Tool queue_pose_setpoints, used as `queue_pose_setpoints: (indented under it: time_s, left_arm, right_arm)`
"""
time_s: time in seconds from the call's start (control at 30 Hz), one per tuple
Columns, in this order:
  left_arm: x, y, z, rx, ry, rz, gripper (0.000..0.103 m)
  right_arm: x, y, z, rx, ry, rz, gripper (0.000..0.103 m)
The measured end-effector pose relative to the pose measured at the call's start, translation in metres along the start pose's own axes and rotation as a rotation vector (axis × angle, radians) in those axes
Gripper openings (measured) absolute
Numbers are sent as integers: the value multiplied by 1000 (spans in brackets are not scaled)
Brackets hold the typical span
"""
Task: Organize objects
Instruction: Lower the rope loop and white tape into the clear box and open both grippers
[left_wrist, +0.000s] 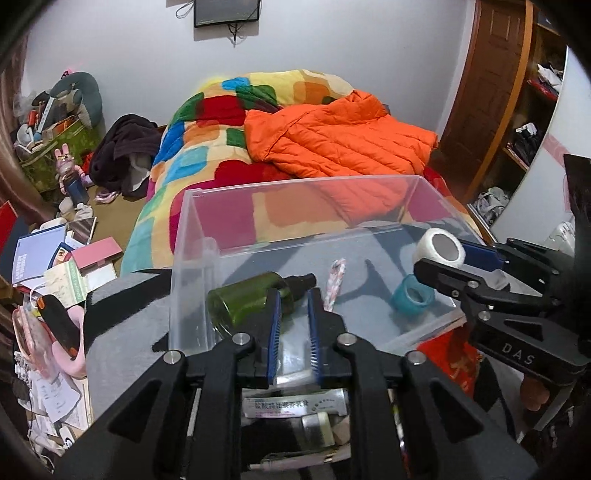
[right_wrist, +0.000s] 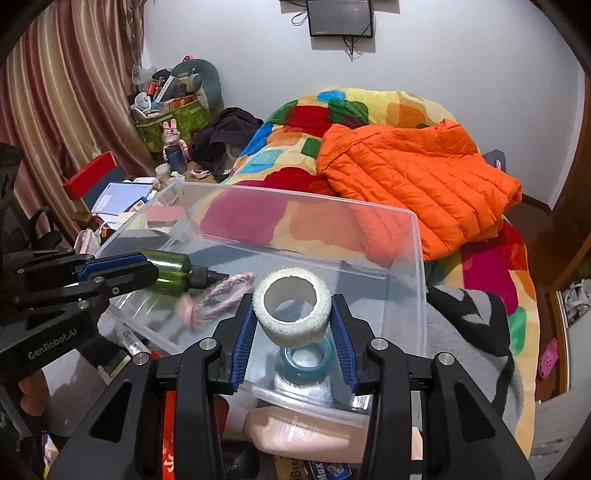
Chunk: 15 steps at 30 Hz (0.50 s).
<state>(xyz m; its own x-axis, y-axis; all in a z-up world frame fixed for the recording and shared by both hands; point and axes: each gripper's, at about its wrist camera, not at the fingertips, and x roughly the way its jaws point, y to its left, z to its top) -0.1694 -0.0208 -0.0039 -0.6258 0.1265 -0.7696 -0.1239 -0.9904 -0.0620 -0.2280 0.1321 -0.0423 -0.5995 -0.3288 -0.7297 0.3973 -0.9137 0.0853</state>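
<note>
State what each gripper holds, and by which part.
Right gripper clamps the white tape roll across its outer sides. Left gripper: green bottle lies between its fingers; grip uncertain.

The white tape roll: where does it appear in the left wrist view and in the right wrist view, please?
Left wrist view: the white tape roll is at the right edge, between the fingers of the right claw, above the clear bin.
Right wrist view: the roll is at centre, between the blue pads.
Shared landmark: the teal tape ring on the bin floor, below the roll.

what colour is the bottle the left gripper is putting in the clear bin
Green bottle with a black cap, seen best from the right wrist.
</note>
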Motion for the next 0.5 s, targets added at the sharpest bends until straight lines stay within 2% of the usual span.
queue_pose_setpoints:
  time_s: [0.07, 0.13, 0.17, 0.27, 0.33, 0.4, 0.5]
  left_arm:
    - [-7, -2, -2, 6, -17, 6, 29]
    - [-15, -4, -4, 12, -38, 16, 41]
    - [-20, -4, -4, 15, -48, 20, 43]
    - [-34, -6, -9, 21, -76, 26, 54]
    - [-42, -7, -14, 21, -88, 29, 71]
    - [-50, -7, -20, 19, -108, 40, 78]
    - [-59, -5, -32, 17, -115, 58, 79]
  right_arm:
    - [-3, 0, 0, 2, -4, 1, 38]
    - [-10, 0, -1, 6, -15, -1, 44]
    - [-13, 0, -1, 9, -22, 0, 47]
    - [-28, 0, -3, 21, -52, 5, 59]
    - [-38, 2, -6, 26, -68, 12, 70]
    - [-50, 4, -11, 37, -90, 7, 76]
    - [-65, 8, -22, 51, -111, 9, 82]
